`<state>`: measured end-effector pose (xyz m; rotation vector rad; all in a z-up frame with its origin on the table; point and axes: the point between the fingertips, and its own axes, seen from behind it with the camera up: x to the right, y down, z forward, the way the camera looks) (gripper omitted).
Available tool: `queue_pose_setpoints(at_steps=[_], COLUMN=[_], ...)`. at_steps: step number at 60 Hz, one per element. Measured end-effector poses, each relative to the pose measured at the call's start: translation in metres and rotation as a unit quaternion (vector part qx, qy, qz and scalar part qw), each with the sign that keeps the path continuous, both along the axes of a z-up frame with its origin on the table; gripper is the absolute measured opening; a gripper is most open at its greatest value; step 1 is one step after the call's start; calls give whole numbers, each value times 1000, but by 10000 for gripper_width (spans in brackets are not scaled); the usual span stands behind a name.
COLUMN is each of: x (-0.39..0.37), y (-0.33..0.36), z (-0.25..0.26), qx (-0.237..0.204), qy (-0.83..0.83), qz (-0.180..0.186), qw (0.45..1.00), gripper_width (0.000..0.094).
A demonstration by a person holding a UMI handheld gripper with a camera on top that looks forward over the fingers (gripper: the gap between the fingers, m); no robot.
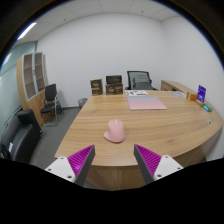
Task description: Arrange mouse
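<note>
Gripper (113,160): fingers spread apart, gripping nothing.
Mouse (115,130): pink, on wooden table (160,122), just ahead of fingers.
Mat (147,102): pink, probably a mousepad, beyond mouse.

Room evenly lit, bright. Ceiling strip light (27,31) glares white. Soft sheen on table (150,125). Strong fisheye bending toward edges. Shadows faint.
</note>
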<state>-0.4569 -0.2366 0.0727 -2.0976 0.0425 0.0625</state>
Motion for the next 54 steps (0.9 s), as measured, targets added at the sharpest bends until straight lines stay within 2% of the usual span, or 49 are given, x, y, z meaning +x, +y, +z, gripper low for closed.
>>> queue_pose_setpoints(at_steps=[23,29,35,39,42,43,44,54], x=[8,12,15,17,18,17,15,19], y=[147,169,180,188,192,193,193,191], z=[-56,-64,-77,-75,-76,-78,-79,-81], qx=[-14,-13,-27,-19,-22,-24,-25,-33], qy=[33,24,26,29,27,27,25,4], qz=[-29,-18,-26,-32,-33,-33,-33,-59], qw=[999,999,999,999,999,999,999,998], gripper_width=[829,829,826,814,733,678,577,460])
